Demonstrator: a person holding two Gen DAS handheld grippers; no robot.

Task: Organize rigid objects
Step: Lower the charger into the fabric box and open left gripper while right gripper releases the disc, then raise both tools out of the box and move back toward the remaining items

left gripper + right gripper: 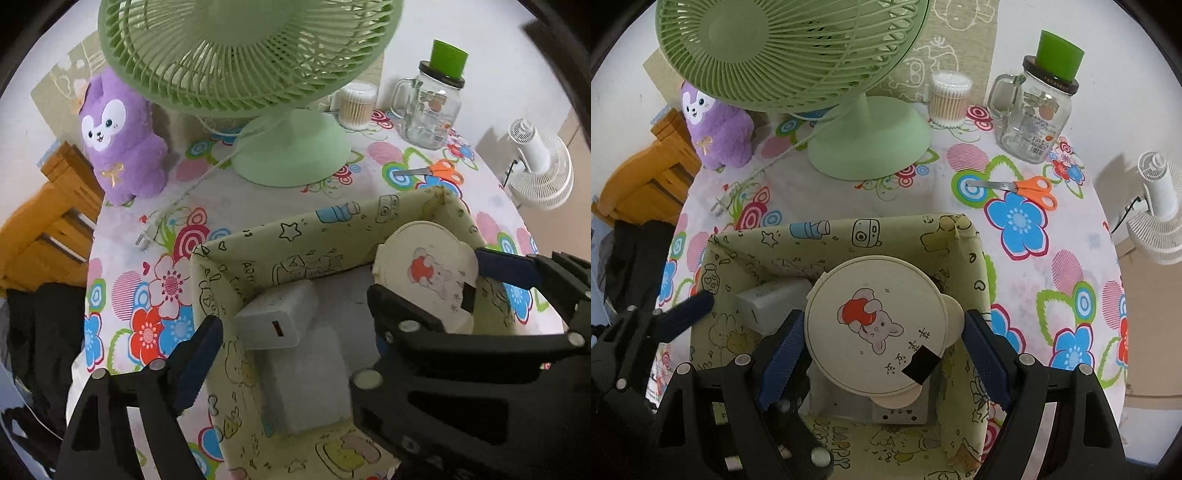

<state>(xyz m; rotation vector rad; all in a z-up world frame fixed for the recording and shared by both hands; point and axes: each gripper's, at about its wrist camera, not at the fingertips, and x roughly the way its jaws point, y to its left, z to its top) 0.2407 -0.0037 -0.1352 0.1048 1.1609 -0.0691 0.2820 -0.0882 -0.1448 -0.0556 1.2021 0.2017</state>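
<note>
Lowering item: round cream lid (875, 325) with a rabbit print, centre of the right wrist view, inside the printed storage box (964, 236). We hold it in the right gripper (882, 354), pads pinching its two edges. Left gripper (288, 354) spread wide, holding nothing, one finger outside the box's left wall. Beneath: white charger (275, 319) (a second white block lies beside it). We should set the lid flat on these, then release gently. Orange scissors (1027, 188) wait at upper right.

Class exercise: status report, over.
Left gripper open above box. Right gripper straddling round lid; contact unclear. Charger inside. Nothing blocking.
</note>
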